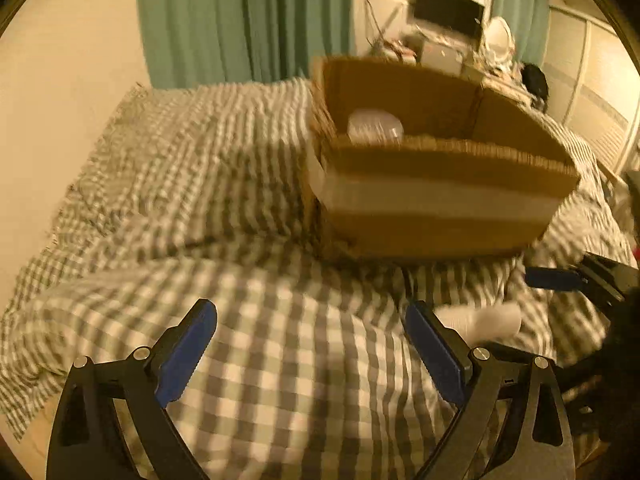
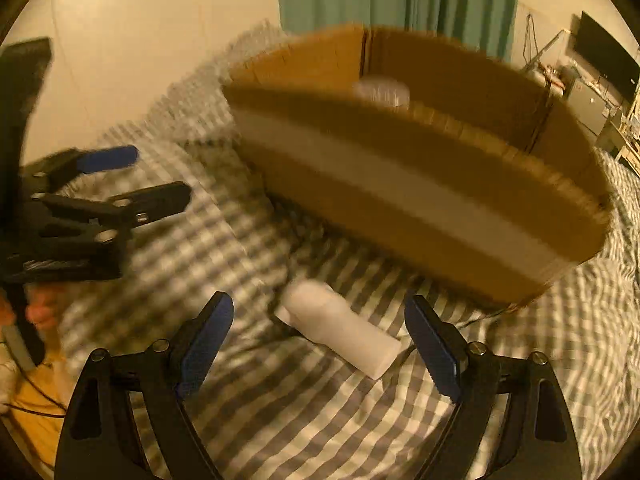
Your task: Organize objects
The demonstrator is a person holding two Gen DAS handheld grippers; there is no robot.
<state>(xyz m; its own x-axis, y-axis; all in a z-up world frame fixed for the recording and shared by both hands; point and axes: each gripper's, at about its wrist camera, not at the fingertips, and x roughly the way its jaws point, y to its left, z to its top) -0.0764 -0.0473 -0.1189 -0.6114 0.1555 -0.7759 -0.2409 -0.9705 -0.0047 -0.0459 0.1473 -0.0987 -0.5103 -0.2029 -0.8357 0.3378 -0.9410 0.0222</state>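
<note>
My left claw (image 1: 310, 350) is spread wide with nothing between its blue pads, only the checked bedcover (image 1: 260, 380) beneath it. My right claw (image 2: 320, 340) is spread wide too and grips nothing; a white cylinder (image 2: 340, 330) lies on its side on the bedcover (image 2: 280, 420) between its fingers, and neither pad touches it. Beyond both claws an open cardboard box (image 1: 440, 200) sits on the bed, a pale band running along its near wall. Inside it, toward the left end, rests a clear rounded container (image 1: 374, 126); a cardboard divider splits the box, and I cannot tell what the other part holds. The left wrist view catches only the end of the white cylinder, just right of my right finger, with the tip of my right claw at the edge; it also shows teal curtains (image 1: 240, 20) and a dark screen (image 1: 448, 8) behind. The right wrist view shows the whole cylinder, the box (image 2: 420, 200) close up, and my left claw (image 2: 132, 176) off to the left.
</note>
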